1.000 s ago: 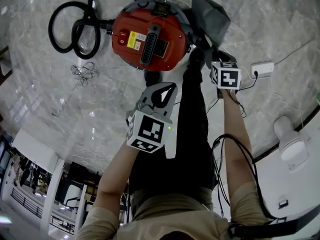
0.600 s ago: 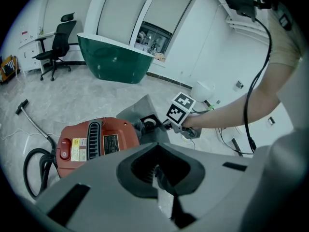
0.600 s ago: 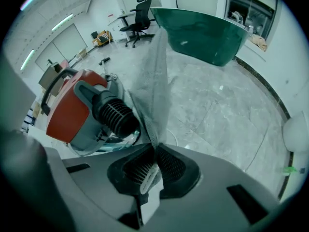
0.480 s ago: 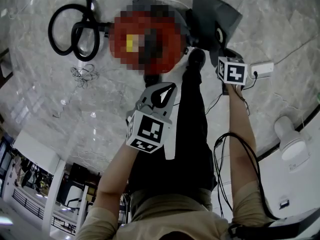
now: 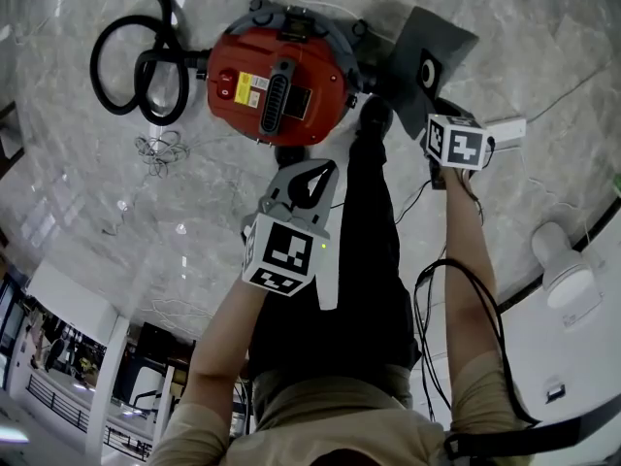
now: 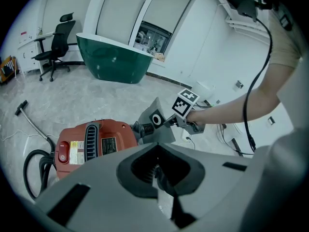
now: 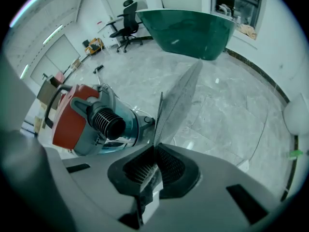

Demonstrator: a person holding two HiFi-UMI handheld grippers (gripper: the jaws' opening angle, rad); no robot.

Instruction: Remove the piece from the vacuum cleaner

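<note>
Right gripper (image 7: pixel 154 164) jaws pinched narrow on the grey dust bag (image 5: pixel 433 50) edge. Bag looks off the port, just beside red vacuum cleaner (image 5: pixel 277 83). Left gripper (image 6: pixel 157 172) jaws together, empty. Grip firmly; carry bag clear, opening up.

There is one red vacuum cleaner (image 5: pixel 279 85), one black hose (image 5: pixel 100 66), one grey bag (image 5: pixel 437 42) and one green tub (image 6: pixel 116 62). There are two grippers, the left gripper (image 5: pixel 312 178) and the right gripper (image 7: pixel 154 153).

the vacuum cleaner (image 5: pixel 279 85) stands on the floor (image 5: pixel 146 212), its coiled hose (image 5: pixel 147 71) at its left, the dust bag (image 5: pixel 427 56) just beside its right, a power strip (image 5: pixel 506 132) farther right.
</note>
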